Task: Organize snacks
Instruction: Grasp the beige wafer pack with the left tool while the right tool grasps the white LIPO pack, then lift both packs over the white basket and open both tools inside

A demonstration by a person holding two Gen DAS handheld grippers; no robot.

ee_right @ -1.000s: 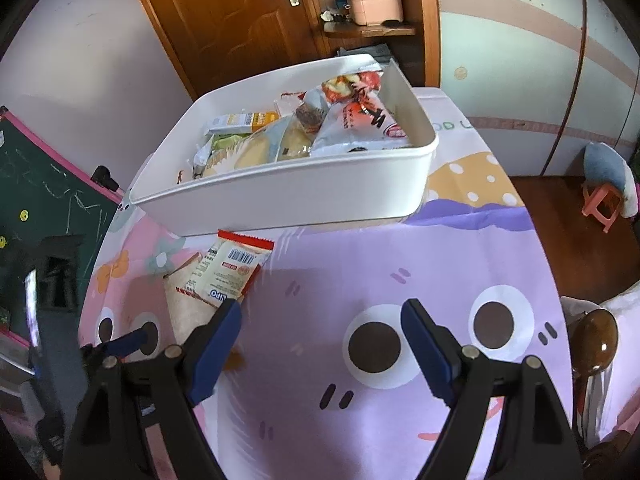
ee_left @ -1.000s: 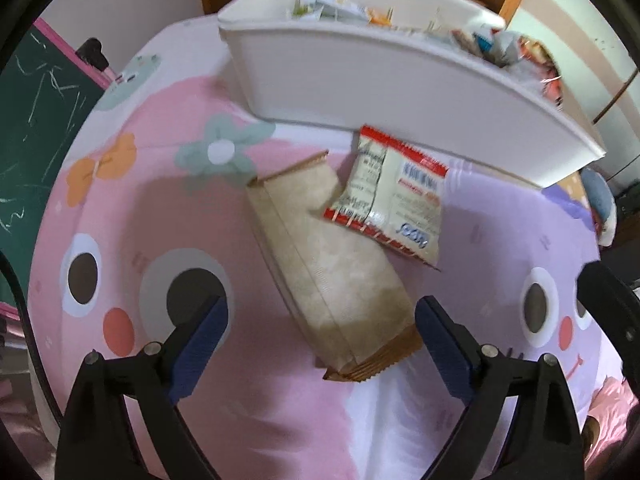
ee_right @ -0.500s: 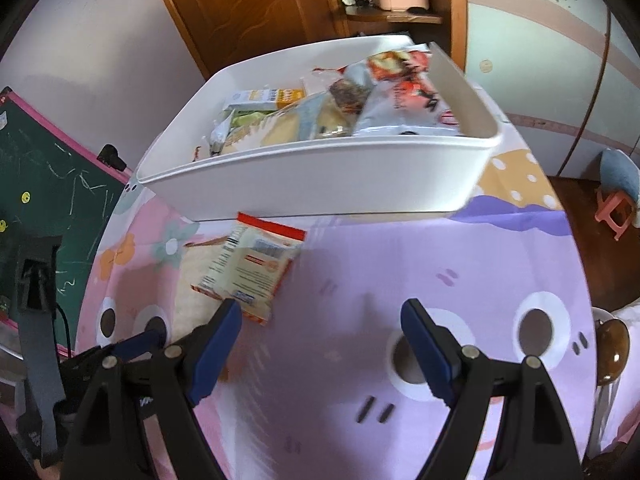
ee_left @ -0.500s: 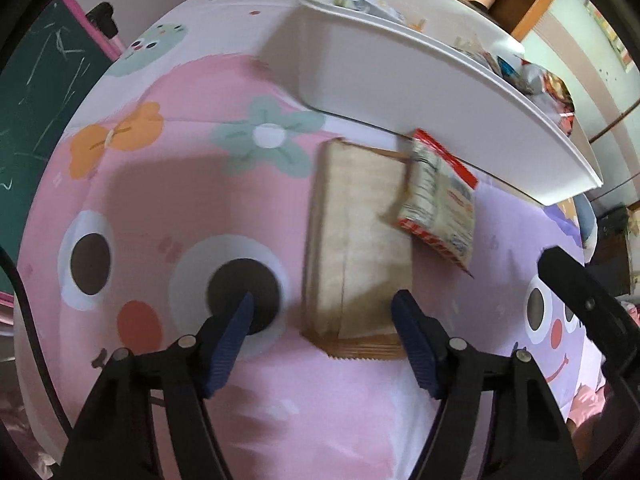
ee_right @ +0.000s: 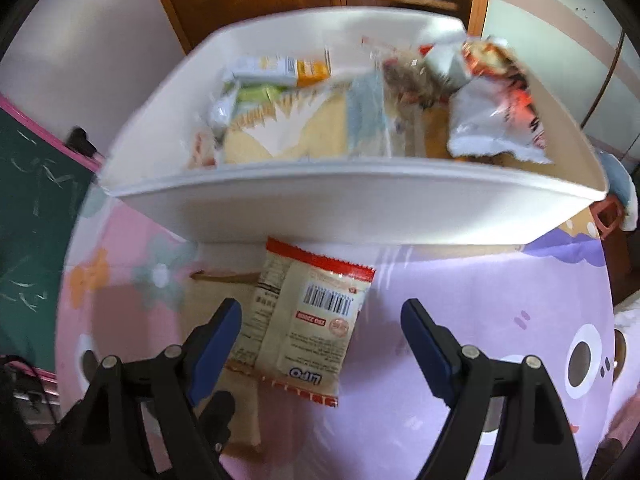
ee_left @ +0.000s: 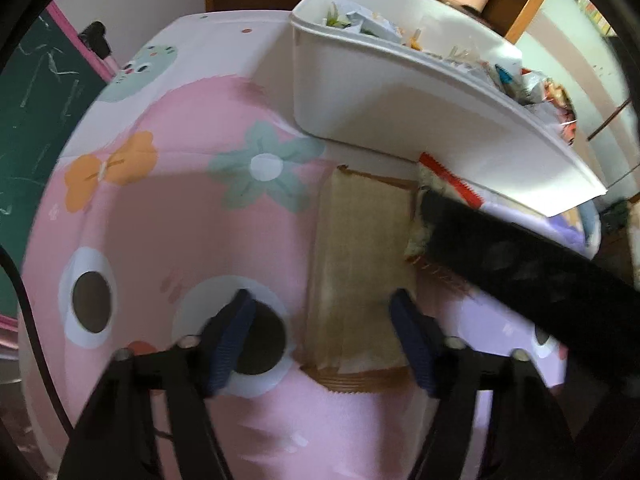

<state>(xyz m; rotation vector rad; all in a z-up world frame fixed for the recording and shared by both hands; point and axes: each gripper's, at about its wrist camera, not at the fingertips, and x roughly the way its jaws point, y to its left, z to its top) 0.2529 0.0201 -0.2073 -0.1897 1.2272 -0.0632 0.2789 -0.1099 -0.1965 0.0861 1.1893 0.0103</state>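
both grippers have moved in: left gripper [ee_left: 320,328] jaws have just been closing around the tan packet [ee_left: 360,264], not yet pinching; right gripper [ee_right: 320,336] hangs wide open, empty, over the red-edged packet [ee_right: 308,320] before the bin [ee_right: 360,208].

The left black plastic tool [ee_left: 320,332] and the right black plastic tool [ee_right: 322,344] each carry two ribbed dark-blue pads [ee_left: 230,336] on angular arms with silver screws.

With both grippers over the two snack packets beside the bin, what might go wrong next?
1. The red-edged cream packet overlaps the tan paper-look packet; lifting either may drag the other.
2. The left gripper, its fingers just closing, sits off-centre and may only clip the tan packet's edge.
3. The right gripper crowds the left; they may collide.
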